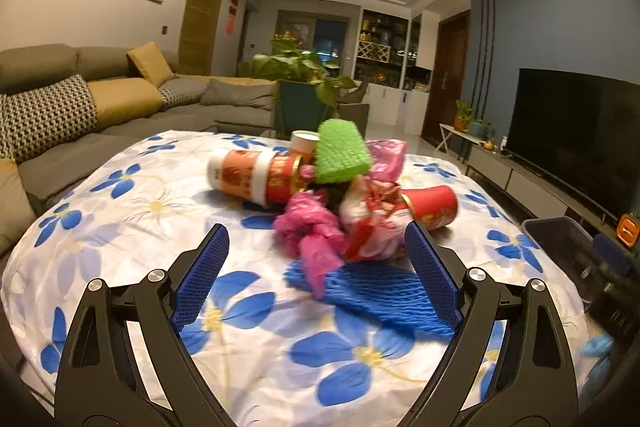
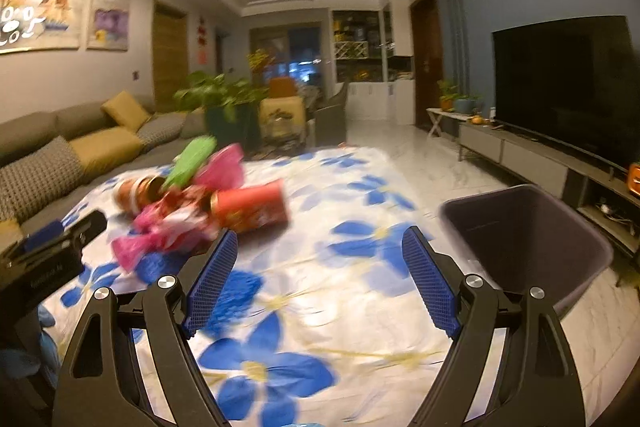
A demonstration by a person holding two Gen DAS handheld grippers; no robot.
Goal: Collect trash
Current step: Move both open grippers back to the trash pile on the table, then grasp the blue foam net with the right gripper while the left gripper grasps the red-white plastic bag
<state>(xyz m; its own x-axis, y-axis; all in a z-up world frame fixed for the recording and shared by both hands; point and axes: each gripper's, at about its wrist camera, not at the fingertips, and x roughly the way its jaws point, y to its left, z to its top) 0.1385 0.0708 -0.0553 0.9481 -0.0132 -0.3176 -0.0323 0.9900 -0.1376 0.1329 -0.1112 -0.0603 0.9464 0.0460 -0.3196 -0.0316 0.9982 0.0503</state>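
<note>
**Trash still heaped, bin still bare**

Living-room light falls warm over the table [image 1: 120,227], which is covered in a white cloth with blue flowers; a grey sofa [image 1: 60,99] runs along the left and a dark television [image 2: 560,83] along the right.

All the trash sits in one pile at the far middle of the table: a green foam net [image 1: 340,157] on top, crumpled pink plastic bags [image 1: 310,231], red and white paper cups [image 1: 252,177], a red cup [image 1: 434,209] lying on its side at the right, and a blue foam net [image 1: 372,291] flat on the cloth nearest me.

My left tool [image 1: 316,281] hangs just short of the pile, its two blue pads spread wide with nothing between them. My right tool [image 2: 318,277] is likewise spread and empty, over bare cloth, with the dark bin [image 2: 528,239] just off the table edge at the right.

What I can see of the bin's inside looks empty, so I judge the collecting has hardly begun: every piece still needs lifting and carrying right
</note>
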